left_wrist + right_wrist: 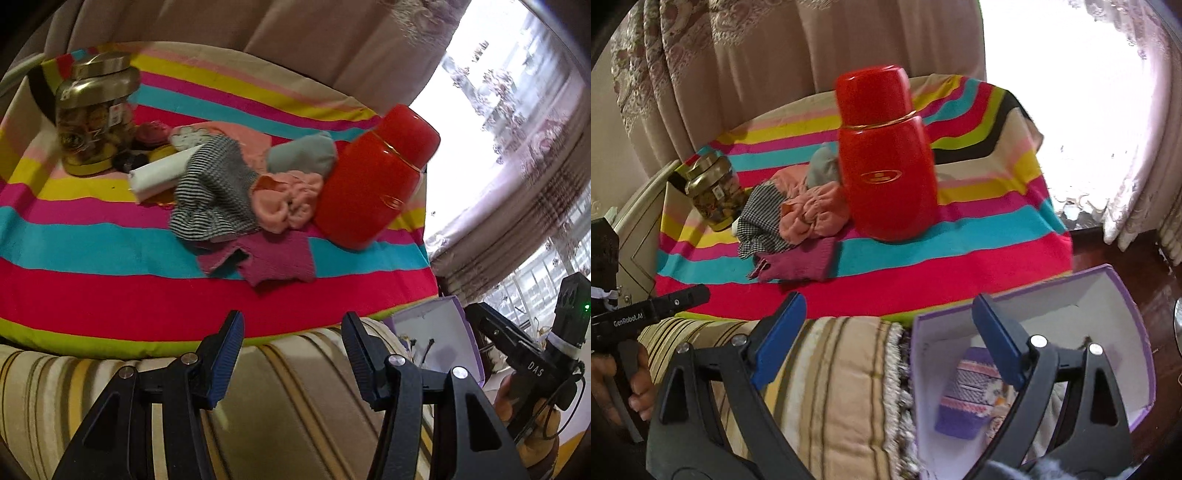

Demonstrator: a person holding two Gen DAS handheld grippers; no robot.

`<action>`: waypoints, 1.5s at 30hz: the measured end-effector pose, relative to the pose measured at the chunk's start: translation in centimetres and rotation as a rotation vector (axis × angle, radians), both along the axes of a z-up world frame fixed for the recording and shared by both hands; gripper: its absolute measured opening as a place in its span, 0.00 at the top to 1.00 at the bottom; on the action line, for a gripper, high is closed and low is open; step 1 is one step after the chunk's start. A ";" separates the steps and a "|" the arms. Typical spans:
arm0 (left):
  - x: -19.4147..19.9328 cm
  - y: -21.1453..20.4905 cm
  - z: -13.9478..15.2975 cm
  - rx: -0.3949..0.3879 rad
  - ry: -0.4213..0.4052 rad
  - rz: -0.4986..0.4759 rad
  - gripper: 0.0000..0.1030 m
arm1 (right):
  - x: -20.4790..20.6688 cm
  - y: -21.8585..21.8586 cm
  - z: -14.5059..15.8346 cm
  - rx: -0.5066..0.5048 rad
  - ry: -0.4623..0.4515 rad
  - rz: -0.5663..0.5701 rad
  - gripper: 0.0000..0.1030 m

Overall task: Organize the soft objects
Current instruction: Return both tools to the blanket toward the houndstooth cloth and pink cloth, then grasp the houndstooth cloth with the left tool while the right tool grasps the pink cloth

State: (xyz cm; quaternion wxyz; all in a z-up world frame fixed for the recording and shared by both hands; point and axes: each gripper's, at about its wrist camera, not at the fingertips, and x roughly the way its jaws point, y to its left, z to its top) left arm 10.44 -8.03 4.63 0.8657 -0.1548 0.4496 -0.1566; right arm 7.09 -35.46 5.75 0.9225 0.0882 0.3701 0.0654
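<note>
Striped cloth (92,240): sock pile (236,195) well beyond both empty grippers' parted fingers (231,354), right wider.

The wide cloth cover (110,236) is showing bands of pink, turquoise, red, yellow and lime green. The tall plastic flask (886,162) is shining bright red with a thin gold ring and a gold oval mark. The knitted sock (214,192) is wearing fine black and white stripes. The crumpled soft cloth (291,203) is looking salmon pink, and the flat knitted piece (269,262) is magenta. The open cardboard box (1108,295) is showing purple edges and white inside.
</note>
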 end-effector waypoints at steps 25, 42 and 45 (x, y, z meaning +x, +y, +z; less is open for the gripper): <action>8.8 5.3 -0.6 0.002 -0.001 0.107 0.46 | 9.4 8.9 -1.9 0.043 0.065 0.035 0.10; 14.7 5.9 -4.4 -0.029 0.042 0.122 0.46 | 15.2 12.8 -3.8 0.151 0.055 -0.168 0.10; 15.5 5.8 -5.0 -0.034 0.041 0.116 0.46 | 16.0 13.1 -4.0 0.152 0.048 -0.207 0.10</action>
